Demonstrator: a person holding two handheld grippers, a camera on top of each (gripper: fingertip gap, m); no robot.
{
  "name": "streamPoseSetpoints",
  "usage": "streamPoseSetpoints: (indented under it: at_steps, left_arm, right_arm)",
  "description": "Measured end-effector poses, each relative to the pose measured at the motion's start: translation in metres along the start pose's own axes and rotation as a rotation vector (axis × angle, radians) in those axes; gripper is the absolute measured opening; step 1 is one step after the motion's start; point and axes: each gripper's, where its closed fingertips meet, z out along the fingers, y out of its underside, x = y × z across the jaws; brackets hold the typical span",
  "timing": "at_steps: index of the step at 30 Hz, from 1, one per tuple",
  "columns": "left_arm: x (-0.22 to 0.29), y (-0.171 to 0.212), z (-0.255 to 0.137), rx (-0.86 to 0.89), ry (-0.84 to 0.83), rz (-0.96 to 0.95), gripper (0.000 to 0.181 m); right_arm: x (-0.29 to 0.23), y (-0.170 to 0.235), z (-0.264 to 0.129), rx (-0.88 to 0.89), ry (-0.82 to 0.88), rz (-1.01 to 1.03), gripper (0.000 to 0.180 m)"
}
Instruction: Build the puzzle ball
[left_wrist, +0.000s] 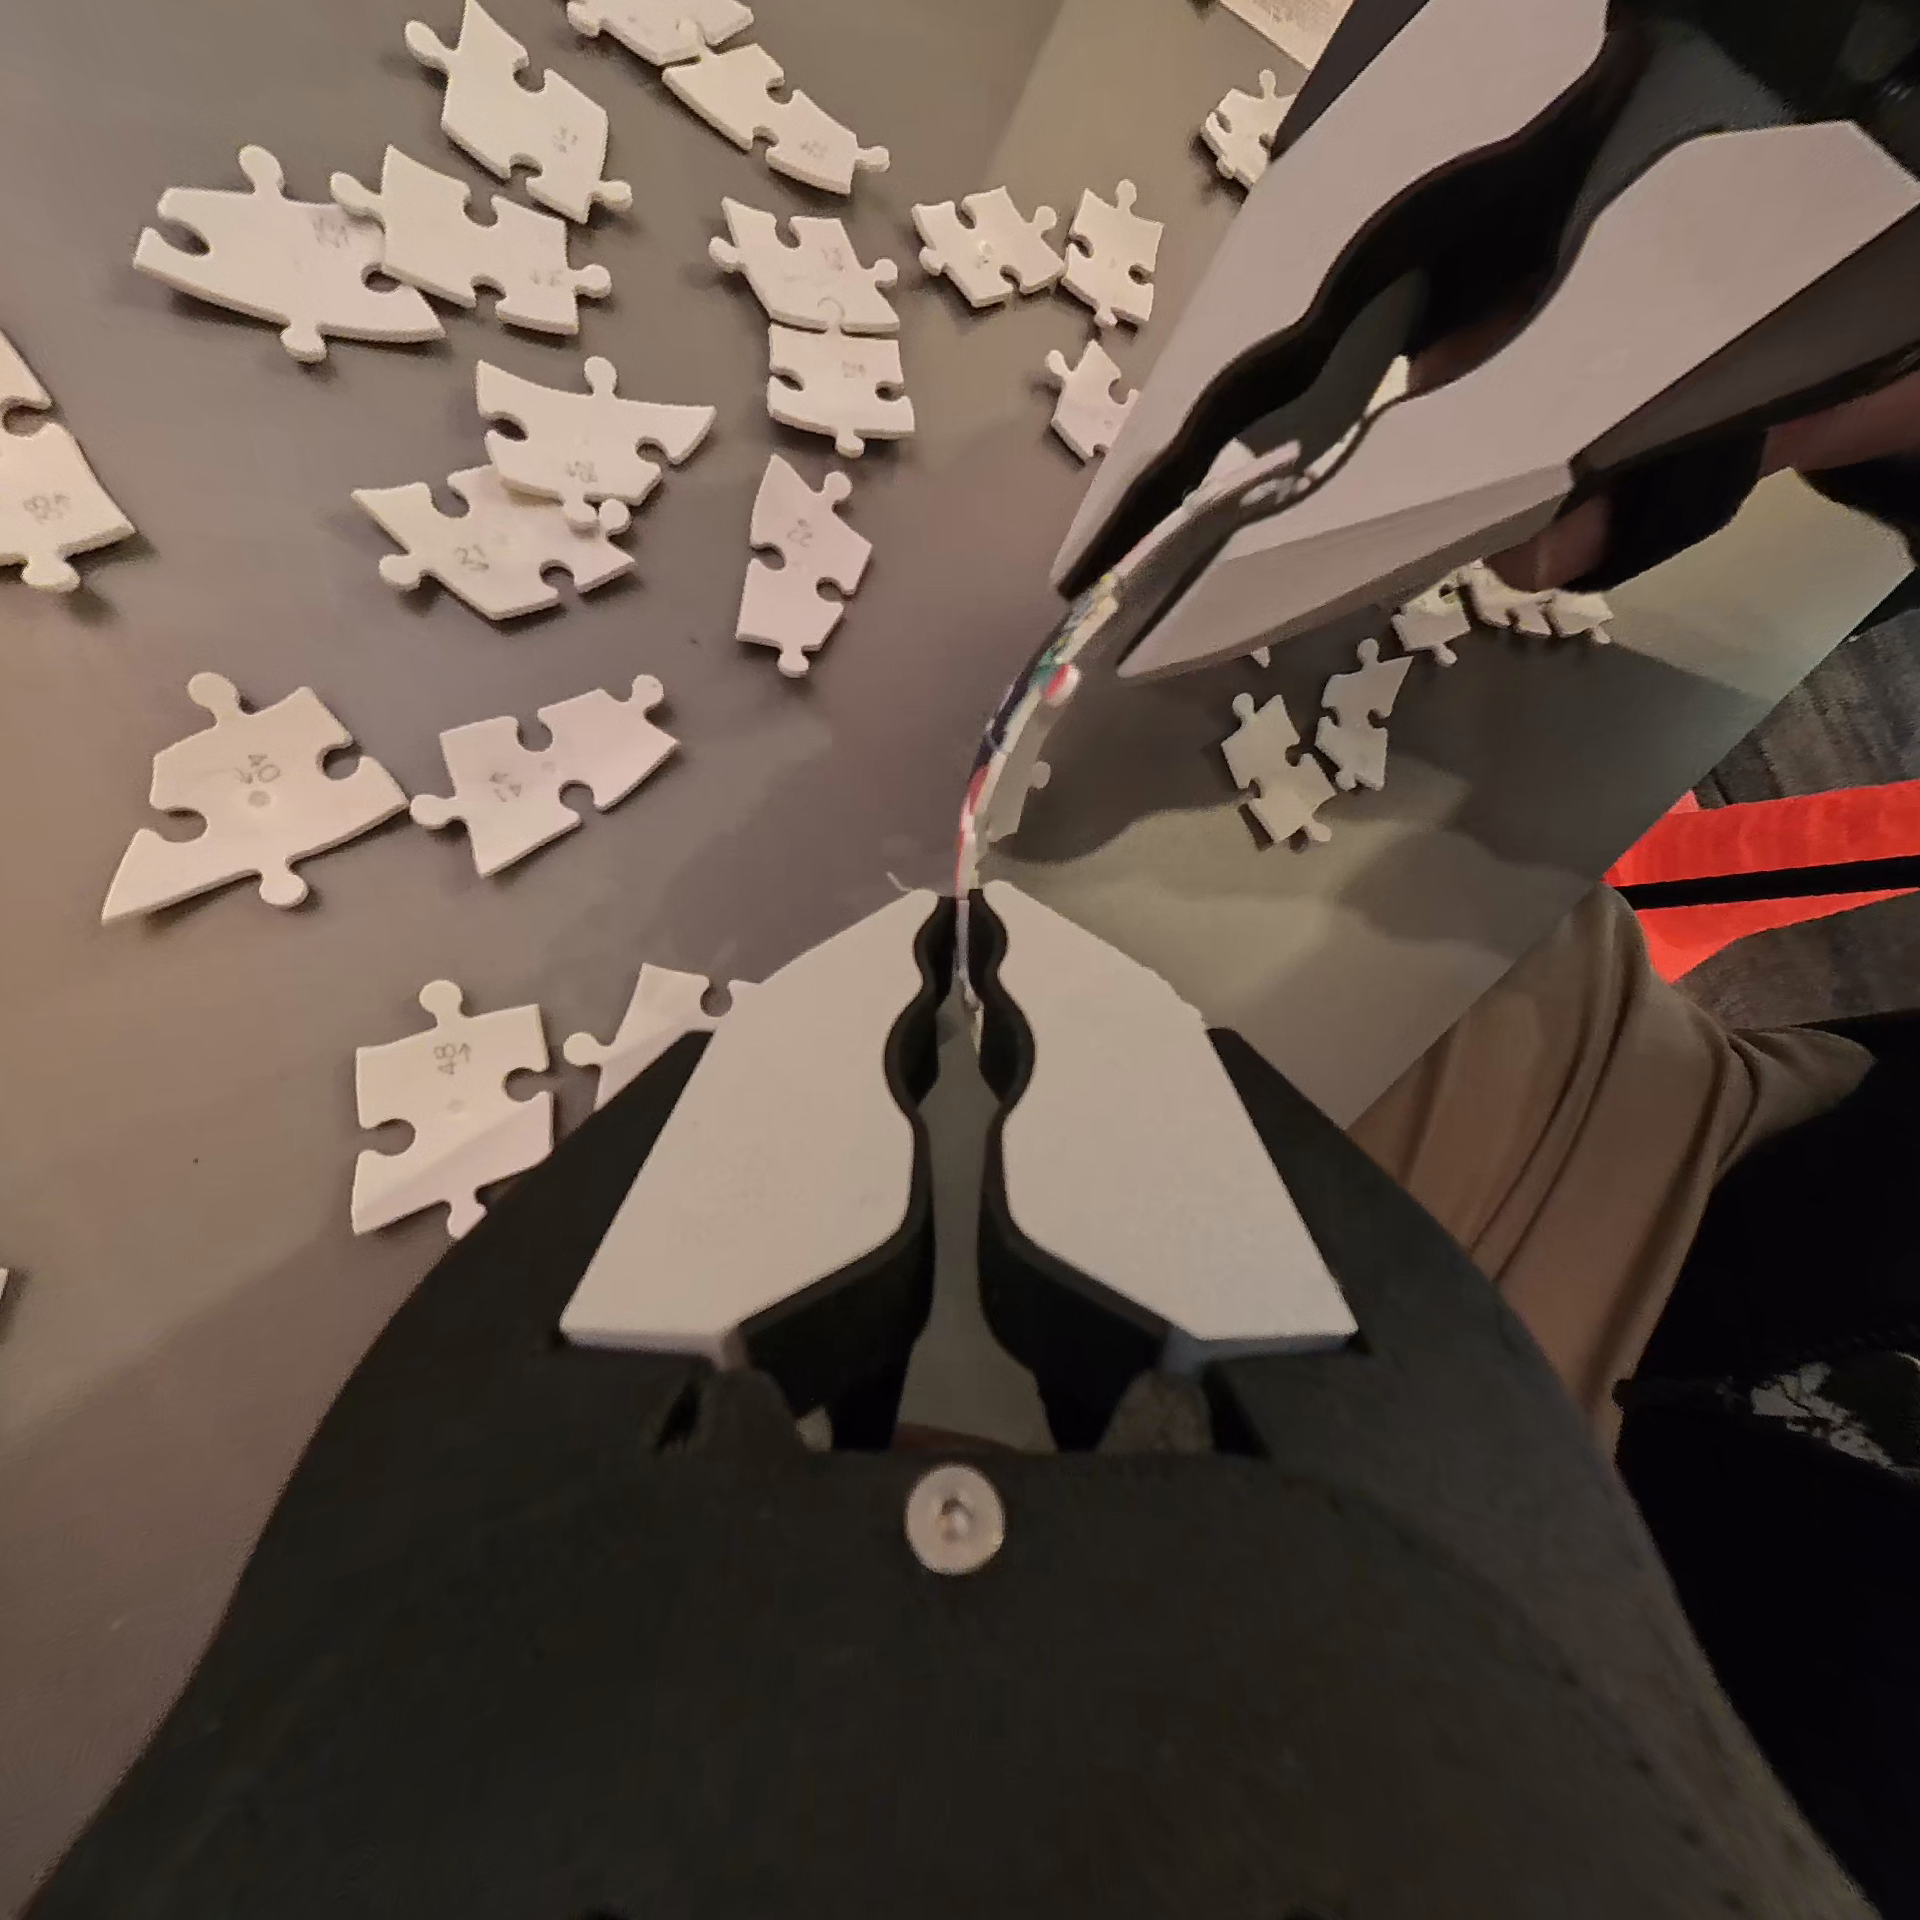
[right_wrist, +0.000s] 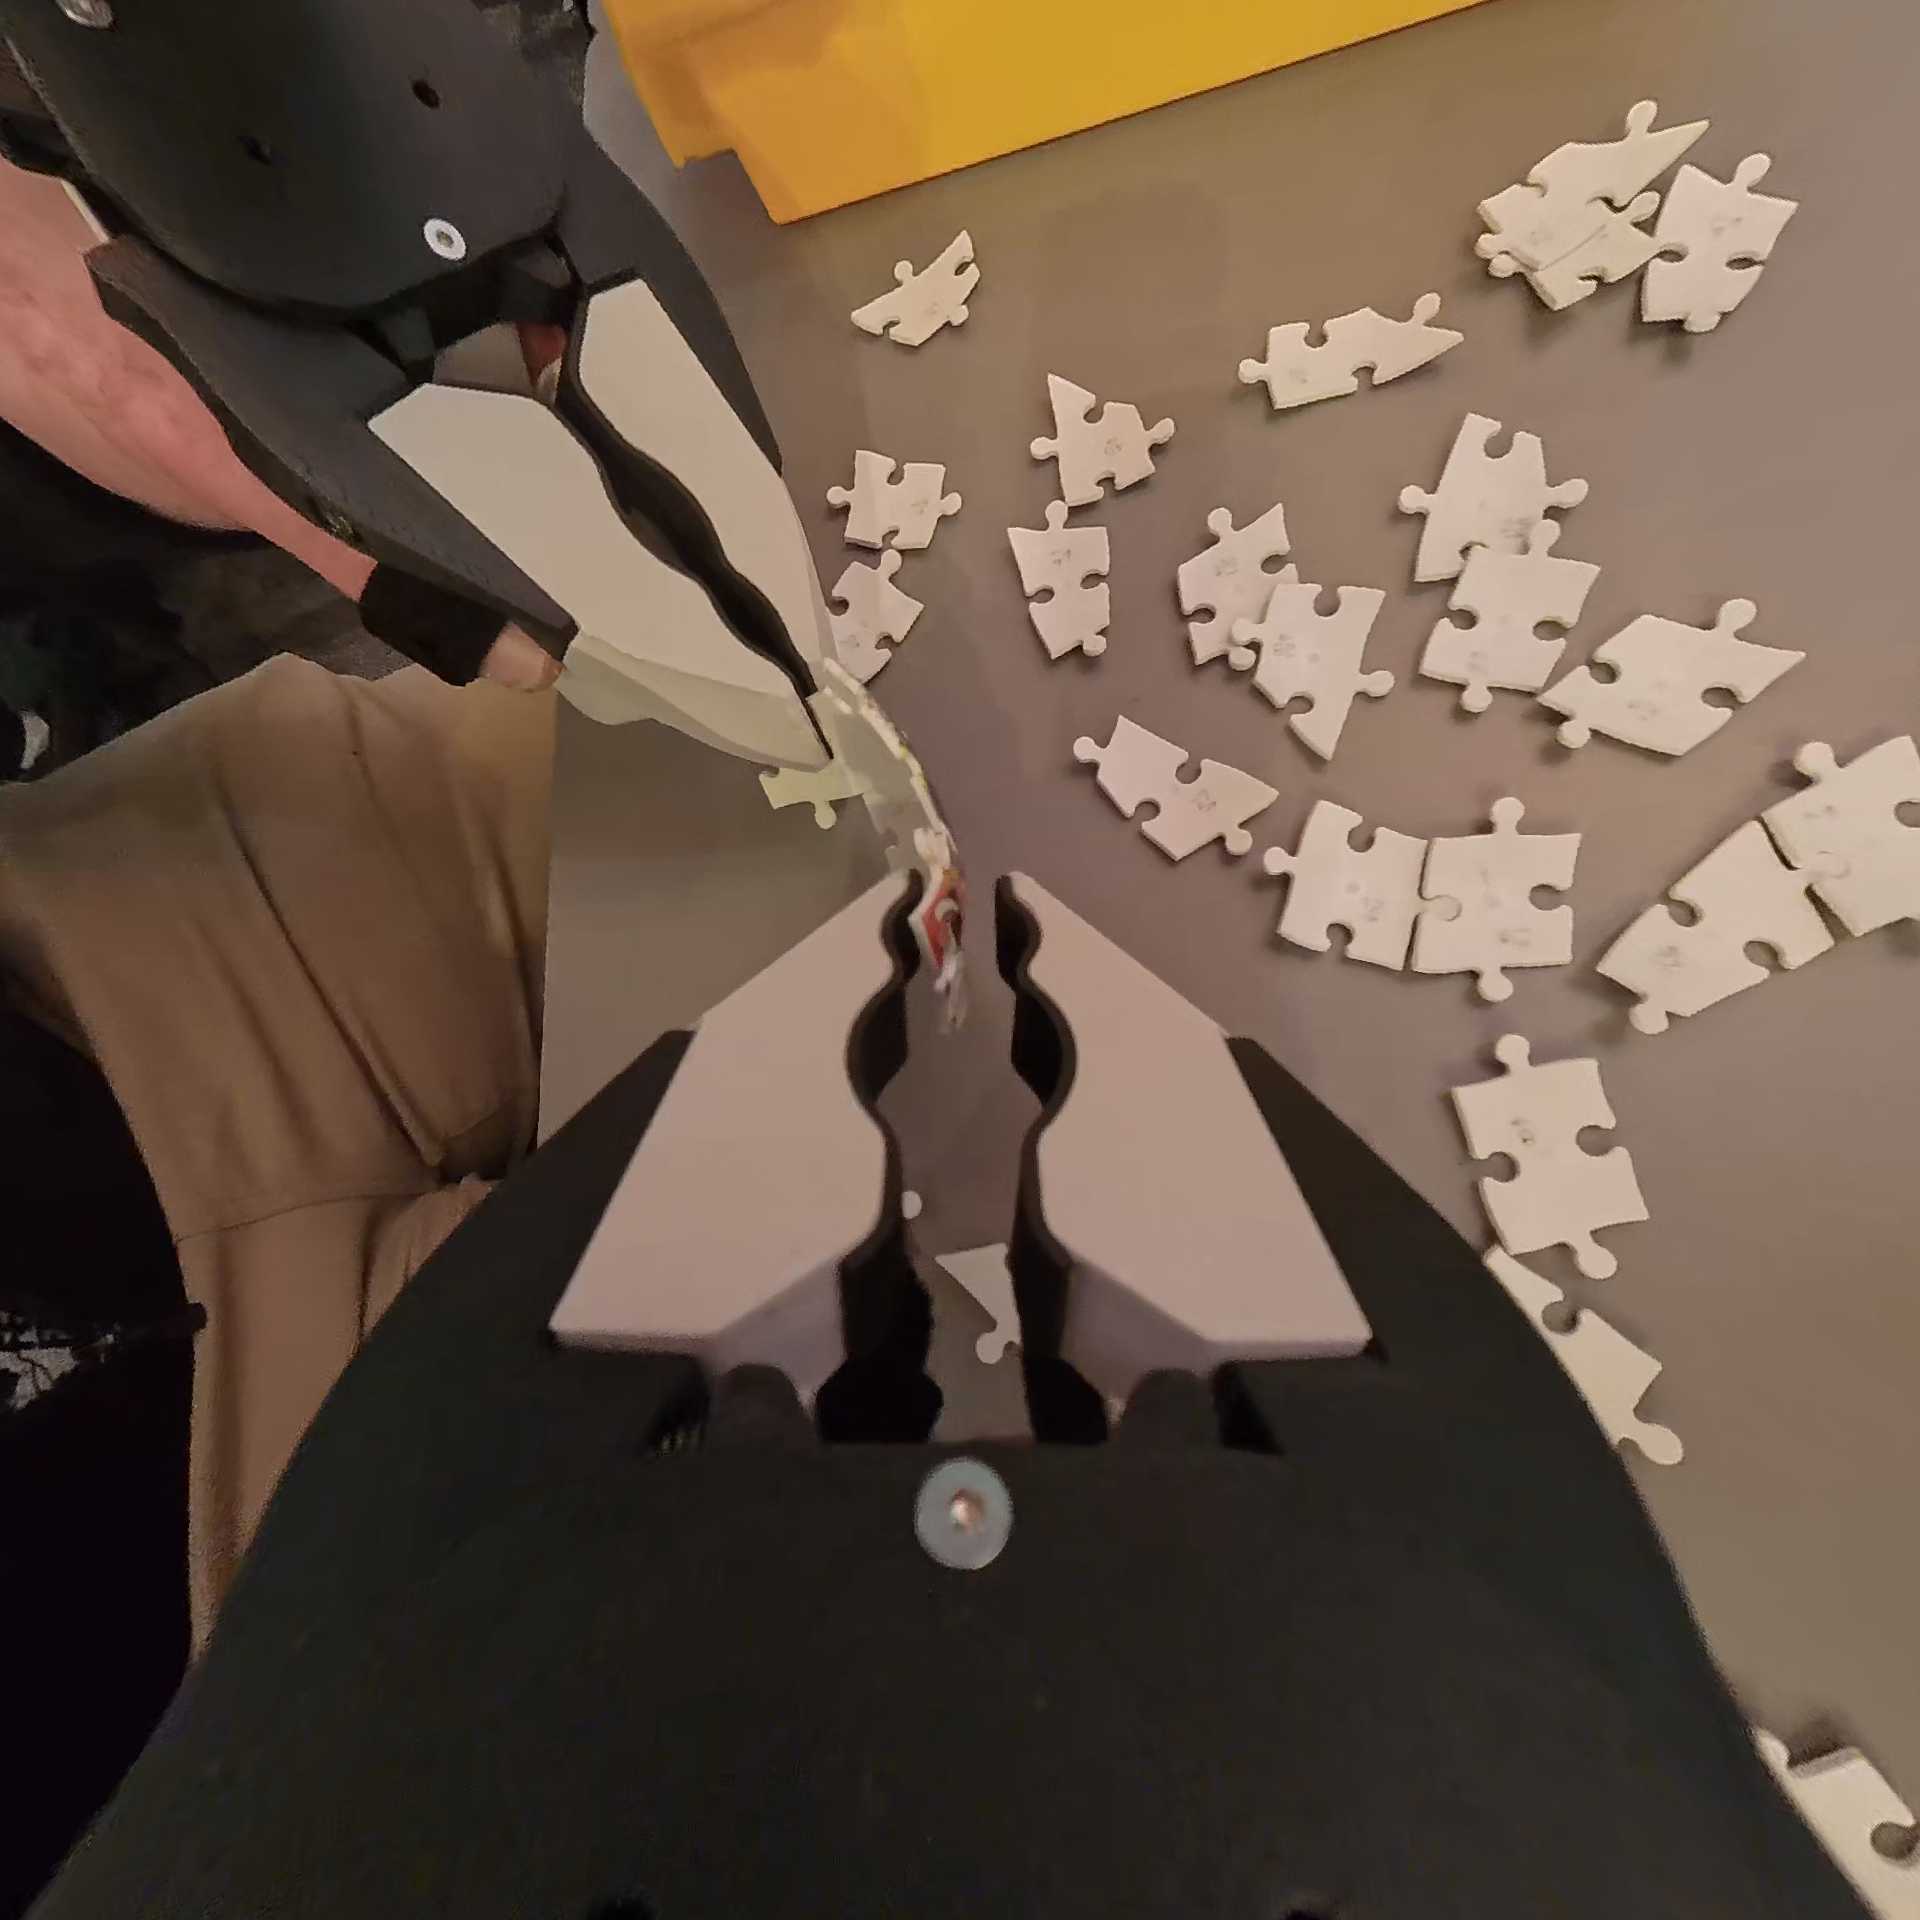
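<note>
A short curved strip of joined pieces (left_wrist: 1013, 743) hangs in the air between the two tools: the left tongs (left_wrist: 964, 914) are clamped on its lower end, while the right tongs (right_wrist: 954, 899) stand slightly parted around the other end. The ball looks barely begun, with dozens of loose white pieces (right_wrist: 1496, 904) scattered face-down. They cover the grey surface (left_wrist: 156, 1351), a yellow box (right_wrist: 935, 83) at its far edge.
</note>
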Motion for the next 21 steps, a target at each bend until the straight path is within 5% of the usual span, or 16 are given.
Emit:
streamPoseSetpoints:
  at_steps: [5, 11, 21]
  left_arm:
    - [0.002, 0.002, 0.002, 0.002, 0.021, -0.012, 0.003]
    - [0.002, -0.005, -0.003, 0.021, 0.032, 0.005, 0.028]
    - [0.002, -0.023, 0.004, -0.051, 0.066, 0.127, 0.015]
  right_arm:
    - [0.000, 0.003, 0.000, -0.009, -0.004, 0.009, 0.000]
    - [-0.003, 0.005, 0.002, -0.032, -0.071, 0.052, 0.000]
    - [-0.006, 0.008, 0.009, -0.069, -0.172, 0.135, 0.007]
